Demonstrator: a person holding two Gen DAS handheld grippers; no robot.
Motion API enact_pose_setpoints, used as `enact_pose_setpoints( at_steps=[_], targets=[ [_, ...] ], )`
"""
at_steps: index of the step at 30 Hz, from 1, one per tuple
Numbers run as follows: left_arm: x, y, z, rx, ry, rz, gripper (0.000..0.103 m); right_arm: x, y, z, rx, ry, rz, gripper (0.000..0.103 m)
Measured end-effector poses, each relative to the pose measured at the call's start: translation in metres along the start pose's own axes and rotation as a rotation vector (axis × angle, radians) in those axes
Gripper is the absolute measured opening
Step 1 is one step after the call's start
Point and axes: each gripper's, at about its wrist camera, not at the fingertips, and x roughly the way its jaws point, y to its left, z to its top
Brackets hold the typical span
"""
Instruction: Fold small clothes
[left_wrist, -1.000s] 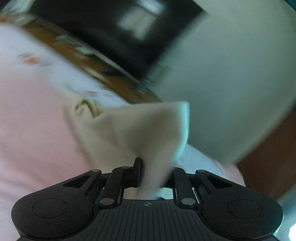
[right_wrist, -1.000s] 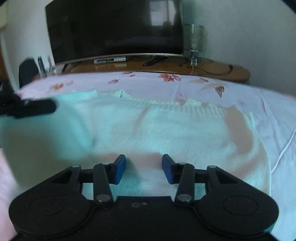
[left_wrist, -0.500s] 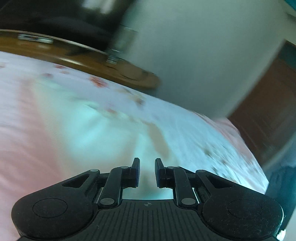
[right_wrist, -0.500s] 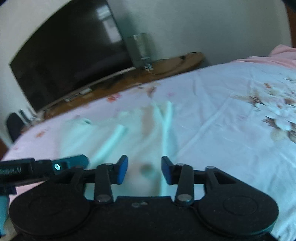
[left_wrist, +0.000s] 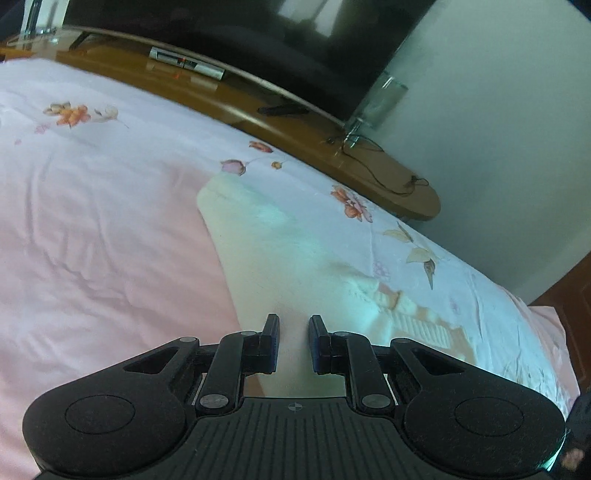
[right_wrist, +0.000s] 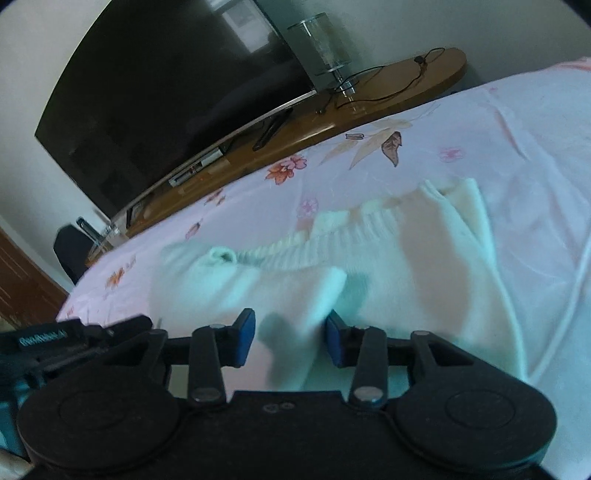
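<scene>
A small cream knit sweater (right_wrist: 388, 266) lies on the bed, ribbed collar towards the TV and one sleeve folded over the body. It also shows in the left wrist view (left_wrist: 288, 266). My left gripper (left_wrist: 293, 343) hovers over the sweater's near edge, open and empty. My right gripper (right_wrist: 290, 339) is open and empty just above the folded sleeve end. The left gripper's body (right_wrist: 55, 343) shows at the left edge of the right wrist view.
The bed has a pale pink floral sheet (left_wrist: 92, 221). Beyond its far edge stand a wooden TV bench (left_wrist: 288, 125), a large dark TV (right_wrist: 166, 92), a glass lamp (right_wrist: 325, 48) and cables. A white wall (left_wrist: 498, 129) is to the right.
My left gripper let go of the sleeve it held a second ago and now is open over the sweater. The sleeve now lies folded on the body. Both cameras swung.
</scene>
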Motion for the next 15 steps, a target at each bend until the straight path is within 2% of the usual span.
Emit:
enact_pose_setpoints(
  at_steps=[2,4,8,10,12,15],
  targets=[
    [0.007,-0.007,0.004,0.014,0.002,0.004,0.016,0.002,0.005,-0.001,-0.02,0.003,0.01,0.01],
    [0.01,-0.015,0.006,0.052,0.011,0.019,0.016,0.002,0.012,-0.001,-0.055,-0.01,-0.003,0.009],
    [-0.003,-0.023,0.0,0.095,0.011,0.004,0.016,-0.027,0.015,-0.003,-0.068,-0.072,-0.016,0.008],
    [-0.011,-0.03,-0.004,0.128,0.011,-0.021,0.016,-0.054,0.02,-0.011,-0.091,-0.108,-0.016,0.007],
    [-0.024,-0.043,-0.011,0.189,0.0,-0.059,0.016,-0.088,0.024,-0.025,-0.11,-0.164,-0.053,0.007],
    [-0.03,-0.06,-0.027,0.256,0.037,-0.103,0.016,-0.137,0.016,-0.053,-0.059,-0.236,-0.126,0.007]
  ],
)
